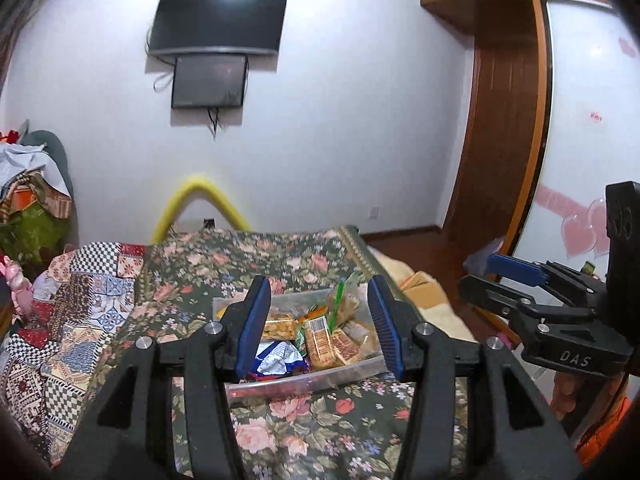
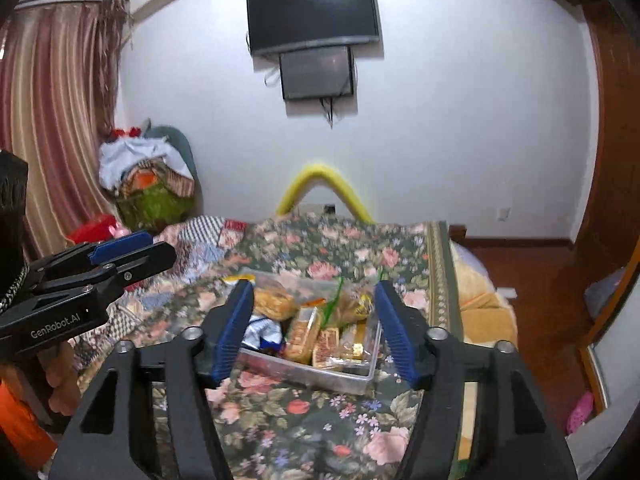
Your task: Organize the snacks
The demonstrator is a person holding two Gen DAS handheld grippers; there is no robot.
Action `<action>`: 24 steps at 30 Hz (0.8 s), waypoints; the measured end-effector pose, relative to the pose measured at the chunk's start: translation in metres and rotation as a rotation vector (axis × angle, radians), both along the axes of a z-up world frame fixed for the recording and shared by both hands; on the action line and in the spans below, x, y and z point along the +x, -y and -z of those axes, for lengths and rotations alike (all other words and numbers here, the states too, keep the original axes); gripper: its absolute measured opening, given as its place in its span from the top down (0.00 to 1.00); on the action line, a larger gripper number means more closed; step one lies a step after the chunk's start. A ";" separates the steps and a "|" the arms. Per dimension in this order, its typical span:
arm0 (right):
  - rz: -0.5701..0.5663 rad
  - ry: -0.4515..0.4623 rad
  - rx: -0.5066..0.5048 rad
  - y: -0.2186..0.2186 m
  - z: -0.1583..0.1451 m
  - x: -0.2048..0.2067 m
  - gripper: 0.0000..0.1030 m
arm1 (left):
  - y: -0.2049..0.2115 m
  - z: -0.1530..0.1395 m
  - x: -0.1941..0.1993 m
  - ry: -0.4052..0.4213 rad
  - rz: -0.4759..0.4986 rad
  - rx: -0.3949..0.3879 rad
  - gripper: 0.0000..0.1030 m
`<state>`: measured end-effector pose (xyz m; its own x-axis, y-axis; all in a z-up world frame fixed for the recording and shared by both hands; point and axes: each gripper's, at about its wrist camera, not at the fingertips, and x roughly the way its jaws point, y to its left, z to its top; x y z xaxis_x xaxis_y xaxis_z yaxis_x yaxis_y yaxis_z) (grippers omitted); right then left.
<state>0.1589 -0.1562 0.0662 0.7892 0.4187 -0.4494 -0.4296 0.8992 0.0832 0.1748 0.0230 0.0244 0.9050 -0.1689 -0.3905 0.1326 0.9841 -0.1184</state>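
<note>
- The left gripper (image 1: 318,328) is wide open and holds nothing.
- The right gripper (image 2: 314,330) is wide open and empty too.
- The clear snack box (image 1: 304,380) sits on the flowery bed cover (image 1: 304,432) at 12 o'clock from both, and neither looks clearly nearer.
- Its long side runs from 9 to 3 o'clock.

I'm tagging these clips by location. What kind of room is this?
Most likely a bedroom: a bed with a floral bedspread, a wall-mounted TV, and a wooden wardrobe.

Dim indoor light, glare on television (image 1: 218,20), fisheye-curved edges, slight blur
</note>
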 end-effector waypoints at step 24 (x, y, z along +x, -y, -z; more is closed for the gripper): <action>0.093 0.147 0.029 -0.001 -0.023 -0.089 0.00 | 0.000 -0.023 -0.102 0.137 -0.095 0.053 0.01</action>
<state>0.0695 -0.1548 0.0896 0.8815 0.3521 -0.3146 -0.3543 0.9337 0.0523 0.0729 0.0232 0.0475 0.9612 -0.0628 -0.2686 0.0502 0.9973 -0.0533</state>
